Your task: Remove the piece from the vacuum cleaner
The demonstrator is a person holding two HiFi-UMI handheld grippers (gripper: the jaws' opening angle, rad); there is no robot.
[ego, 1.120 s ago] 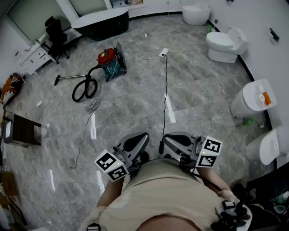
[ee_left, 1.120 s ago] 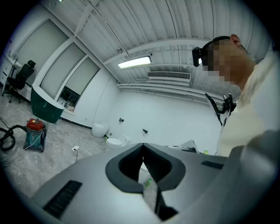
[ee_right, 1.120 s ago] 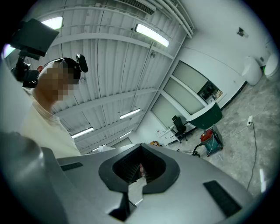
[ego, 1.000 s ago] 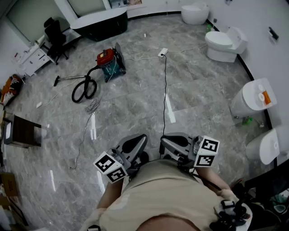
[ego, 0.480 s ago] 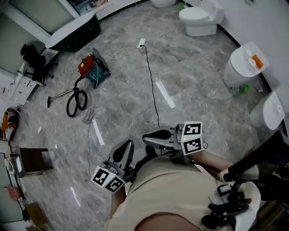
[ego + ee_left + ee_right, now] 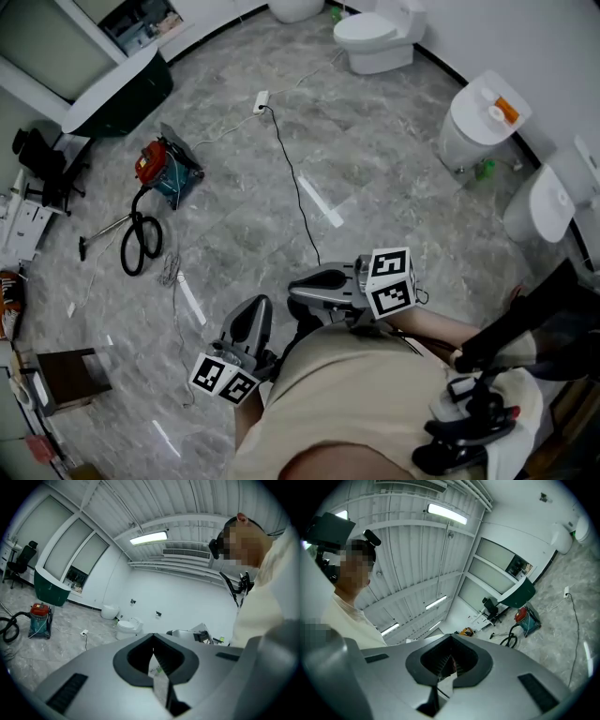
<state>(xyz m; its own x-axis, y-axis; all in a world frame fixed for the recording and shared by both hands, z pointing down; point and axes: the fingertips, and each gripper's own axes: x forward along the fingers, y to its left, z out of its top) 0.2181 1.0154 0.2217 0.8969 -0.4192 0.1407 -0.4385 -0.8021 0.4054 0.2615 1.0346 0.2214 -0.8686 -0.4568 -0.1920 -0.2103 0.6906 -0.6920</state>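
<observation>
The vacuum cleaner (image 6: 159,169) is red on a teal base and stands on the grey floor at the far left, several steps away. Its black hose (image 6: 139,242) loops toward me, and a thin wand (image 6: 101,232) lies beside the loop. My left gripper (image 6: 253,314) is held close to my body, shut and empty. My right gripper (image 6: 300,284) is also shut and empty, pointing left across my front. The left gripper view shows the left gripper (image 6: 153,638) with its jaws together and the vacuum cleaner (image 6: 40,619) far off. In the right gripper view the vacuum cleaner (image 6: 526,617) lies beyond the right gripper (image 6: 451,637).
A black cable (image 6: 295,187) runs from a power strip (image 6: 260,98) across the floor toward me. A dark bathtub (image 6: 112,94) stands behind the vacuum. A toilet (image 6: 380,37) and wall fixtures (image 6: 483,117) line the right. A small wooden table (image 6: 66,375) is at the lower left.
The head view has swung, so the vacuum now sits further left. My right gripper has turned to point left; the left gripper has dropped lower and to the left. Both stayed shut.
</observation>
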